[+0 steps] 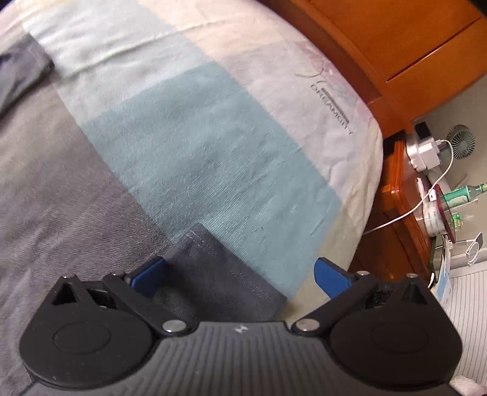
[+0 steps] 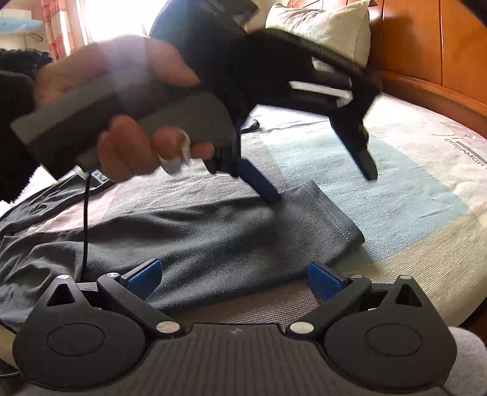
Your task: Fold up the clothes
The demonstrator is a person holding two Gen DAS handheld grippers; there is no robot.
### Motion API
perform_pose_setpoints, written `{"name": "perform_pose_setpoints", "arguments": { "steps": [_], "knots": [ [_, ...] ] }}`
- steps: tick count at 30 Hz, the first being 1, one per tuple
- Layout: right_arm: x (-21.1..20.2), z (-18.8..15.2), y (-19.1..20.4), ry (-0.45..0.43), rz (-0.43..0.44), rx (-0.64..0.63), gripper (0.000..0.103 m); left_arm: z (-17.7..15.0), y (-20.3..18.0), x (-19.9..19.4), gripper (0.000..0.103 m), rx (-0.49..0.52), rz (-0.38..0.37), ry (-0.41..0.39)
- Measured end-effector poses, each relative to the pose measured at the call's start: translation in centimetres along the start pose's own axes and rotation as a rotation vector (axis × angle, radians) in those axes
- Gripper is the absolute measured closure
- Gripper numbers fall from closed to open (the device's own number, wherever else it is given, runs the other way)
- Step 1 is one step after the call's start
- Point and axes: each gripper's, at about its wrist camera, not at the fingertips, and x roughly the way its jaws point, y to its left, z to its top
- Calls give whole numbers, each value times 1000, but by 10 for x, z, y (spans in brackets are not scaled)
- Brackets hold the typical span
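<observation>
A dark grey garment (image 2: 213,243) lies spread on the bed; its stitched hem end (image 1: 213,265) points toward the bed's right side. My left gripper (image 1: 240,277) is open just above that hem, one blue fingertip (image 2: 268,192) touching the cloth and the other lifted clear. From the right wrist view the left gripper (image 2: 319,182) shows in a person's hand (image 2: 131,131). My right gripper (image 2: 234,280) is open, low over the garment's near edge, with nothing between its fingers. Another dark piece of cloth (image 1: 21,73) lies at the far left.
The bed sheet (image 1: 197,146) has grey, teal and pale blocks. A wooden headboard (image 1: 380,36) stands behind, with a pillow (image 2: 319,27) against it. A bedside table (image 1: 426,198) holds a charger, white cable, small fan and bottles. A cable (image 2: 86,213) hangs from the left gripper.
</observation>
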Motion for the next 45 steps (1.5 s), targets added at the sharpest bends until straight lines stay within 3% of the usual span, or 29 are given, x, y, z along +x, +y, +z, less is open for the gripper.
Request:
{"name": "perform_pose_setpoints", "arguments": {
  "steps": [8,12,17,22,27,29,34,39,42,45],
  "knots": [
    [0,1,-8,-16,27,52,0,-42,2,-98,1,0,187,-82],
    [-3,1,-7,-48,49,56,0,-84,13,-140,1,-56,215,-144],
    [-1,2,2,-61,57,15,0,-125,53,-134,1,-211,136,-198],
    [6,1,12,-33,33,-24,0,-128,91,-95,1,-320,25,-225],
    [6,0,11,-33,36,-16,0,-115,120,-81,1,-357,71,-268],
    [6,0,10,-33,37,-15,0,-115,127,-89,1,-392,48,-307],
    [6,-1,11,-31,31,-22,0,-130,108,-115,1,-334,27,-349],
    [8,-1,15,-28,14,-39,0,-157,97,-112,1,-278,53,-279],
    [9,-1,18,-24,0,-58,0,-169,122,-105,1,-333,98,-242],
    [10,-1,19,-22,-4,-62,0,-172,147,-115,1,-369,113,-332]
  ]
}}
